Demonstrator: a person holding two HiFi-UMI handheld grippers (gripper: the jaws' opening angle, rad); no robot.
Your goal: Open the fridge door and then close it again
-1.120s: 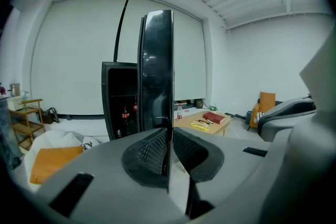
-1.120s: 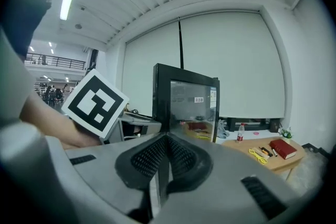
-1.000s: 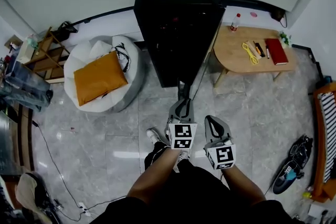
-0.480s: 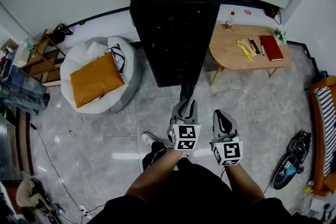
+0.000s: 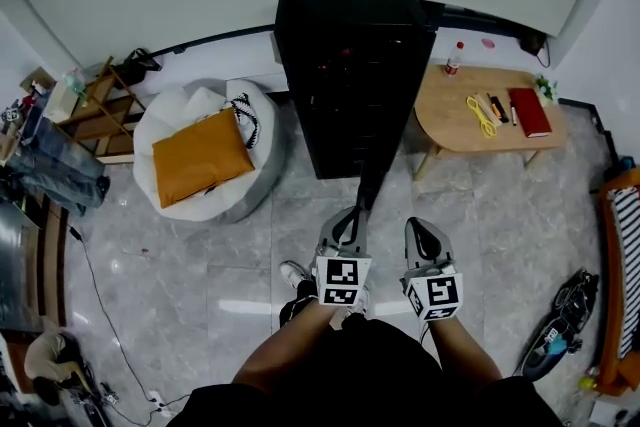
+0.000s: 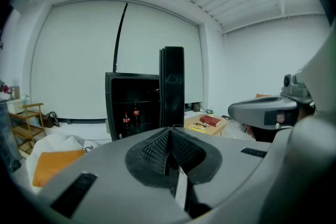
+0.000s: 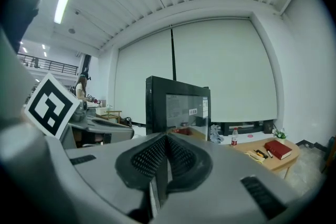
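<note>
The black fridge [image 5: 350,55] stands against the back wall with its door [image 5: 372,183] swung out toward me, edge-on in the head view. In the left gripper view the door [image 6: 172,86] stands open beside the dark interior, where two red-capped bottles [image 6: 130,116] show. My left gripper [image 5: 349,218] hangs just short of the door's free edge; its jaws have just closed, shut with nothing between them [image 6: 169,145]. My right gripper [image 5: 420,233] is beside it, also shut and empty [image 7: 164,147], facing the glass door [image 7: 186,107].
A white beanbag [image 5: 255,130] with an orange cushion [image 5: 200,155] lies left of the fridge. A wooden table [image 5: 450,125] with a red book [image 5: 527,112] and a bottle [image 5: 456,58] stands to its right. A wooden shelf [image 5: 95,110] is far left, shoes [image 5: 560,315] far right.
The left gripper has drawn back from the door's edge toward me and its jaws, briefly apart, are closed. The door stays open. The right gripper has hardly moved.
</note>
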